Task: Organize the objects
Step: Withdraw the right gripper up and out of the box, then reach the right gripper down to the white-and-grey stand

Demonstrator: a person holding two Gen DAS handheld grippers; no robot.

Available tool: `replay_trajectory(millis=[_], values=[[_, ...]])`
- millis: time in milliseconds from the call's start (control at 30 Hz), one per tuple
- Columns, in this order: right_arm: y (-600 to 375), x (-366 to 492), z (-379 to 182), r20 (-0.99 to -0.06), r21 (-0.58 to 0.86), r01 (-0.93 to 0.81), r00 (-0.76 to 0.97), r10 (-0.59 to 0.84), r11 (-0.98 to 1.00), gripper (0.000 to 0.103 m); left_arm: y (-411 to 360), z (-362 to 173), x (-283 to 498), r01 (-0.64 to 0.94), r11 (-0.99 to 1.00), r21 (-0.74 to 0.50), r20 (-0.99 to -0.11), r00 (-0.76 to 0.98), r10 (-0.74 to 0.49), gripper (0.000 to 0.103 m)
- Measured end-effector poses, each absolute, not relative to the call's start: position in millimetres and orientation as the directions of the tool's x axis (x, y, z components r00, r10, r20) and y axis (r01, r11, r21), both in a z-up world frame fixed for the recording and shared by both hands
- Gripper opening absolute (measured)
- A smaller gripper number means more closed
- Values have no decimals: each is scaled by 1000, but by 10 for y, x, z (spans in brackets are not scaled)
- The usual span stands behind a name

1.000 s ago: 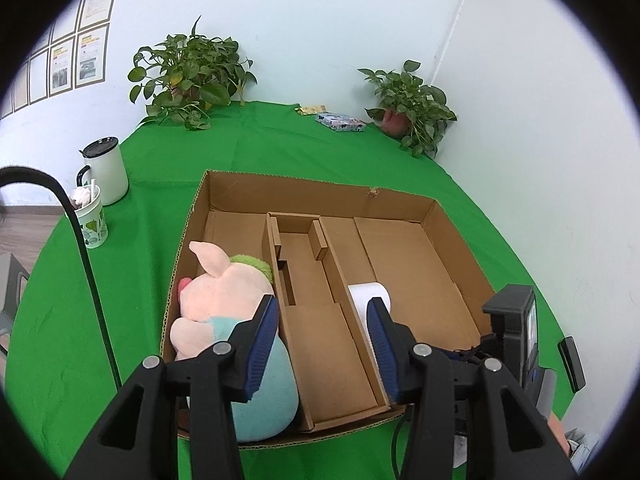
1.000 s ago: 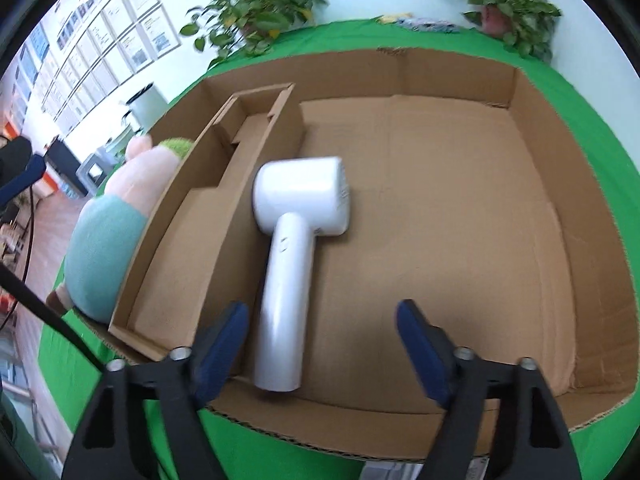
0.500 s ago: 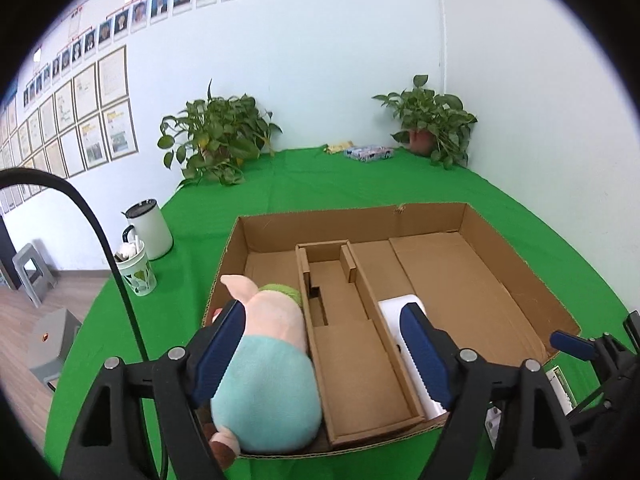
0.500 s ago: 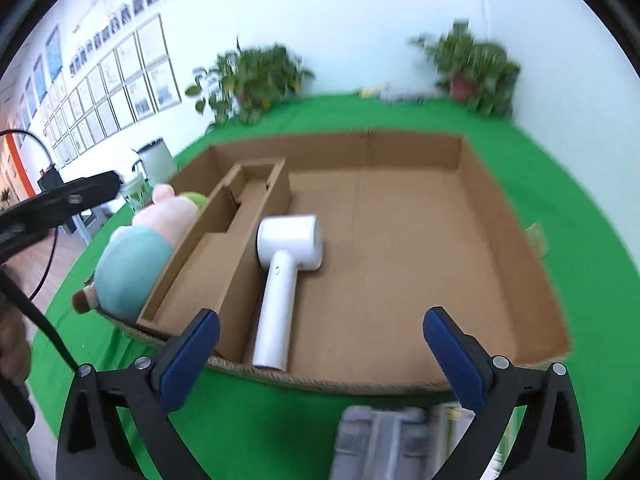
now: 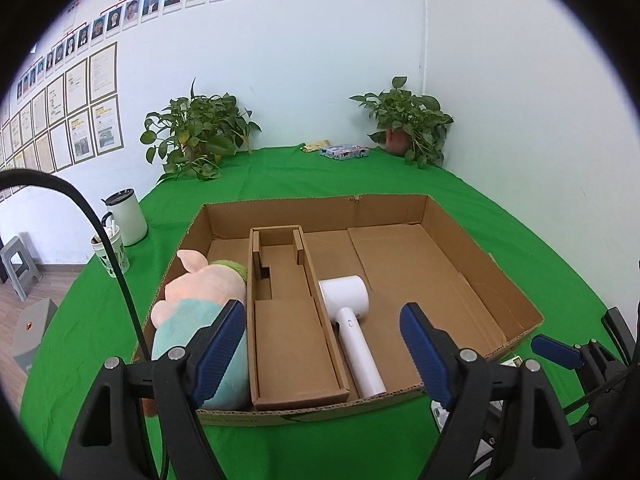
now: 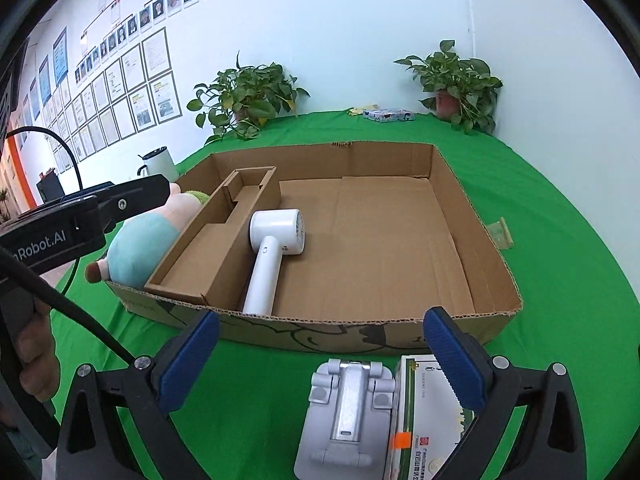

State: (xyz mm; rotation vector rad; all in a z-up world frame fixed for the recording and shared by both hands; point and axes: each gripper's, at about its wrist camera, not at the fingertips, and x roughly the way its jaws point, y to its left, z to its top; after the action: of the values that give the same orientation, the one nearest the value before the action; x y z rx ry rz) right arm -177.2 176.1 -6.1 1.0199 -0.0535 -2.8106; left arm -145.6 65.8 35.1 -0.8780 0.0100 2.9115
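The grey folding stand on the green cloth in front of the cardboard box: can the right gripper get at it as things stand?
Probably yes. The right gripper is open and empty, and the grey folding stand lies just below it with nothing on top. The white and green box lies close along one side and could crowd a finger.

Two potted plants stand at the bench's far edge, a small patterned packet lying between them. White lidded mug and printed cup near left edge. Framed papers and portrait photos on wall. Grey stool on floor.
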Motion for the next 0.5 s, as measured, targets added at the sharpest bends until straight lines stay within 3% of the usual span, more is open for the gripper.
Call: replay_trajectory(millis=[367,500], values=[[1860,-1618,-65,-638,82,121,-756,-145,-989,102,757,312,-1376,-104,-994,-23,-536,-838,99,79],[1926,-1508,-116,-629,126,178,-746,-217,-976,102,707,235,-1389,-120,-992,-45,-570,-812,124,79]])
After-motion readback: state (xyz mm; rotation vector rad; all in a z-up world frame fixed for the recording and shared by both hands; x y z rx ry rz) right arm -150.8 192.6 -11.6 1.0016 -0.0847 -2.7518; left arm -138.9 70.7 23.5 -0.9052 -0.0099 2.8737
